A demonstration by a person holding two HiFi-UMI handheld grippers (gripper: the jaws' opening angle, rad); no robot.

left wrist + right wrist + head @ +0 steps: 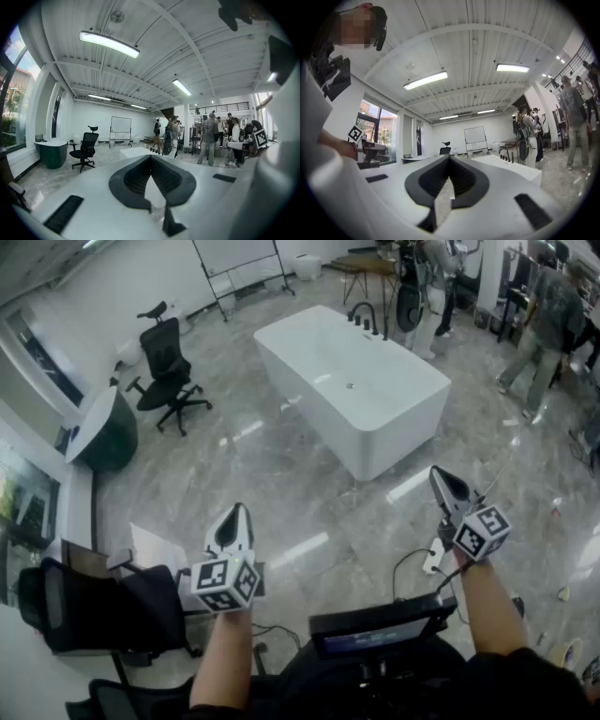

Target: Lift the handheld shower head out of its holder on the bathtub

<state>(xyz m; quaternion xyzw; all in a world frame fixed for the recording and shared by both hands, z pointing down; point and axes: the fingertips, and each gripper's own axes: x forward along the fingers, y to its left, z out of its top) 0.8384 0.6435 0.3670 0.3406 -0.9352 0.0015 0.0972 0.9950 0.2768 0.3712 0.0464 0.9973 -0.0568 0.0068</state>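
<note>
The white-and-black two-jaw left gripper (238, 512) sits at about 7 o'clock in the head view, its tip pointing toward 12 o'clock and tilted slightly downward. Its jaws are closed tip to tip with nothing between them (151, 157). The left marker cube (225, 583) sits just above the bare left forearm (223, 662), which rises from 6 o'clock. The matching right gripper (444, 480) is at about 4 o'clock, held level and angled toward 11 o'clock. Its jaws are likewise pressed together and empty (450, 157). The right marker cube (483, 532) tops the right forearm (488, 607).
</note>
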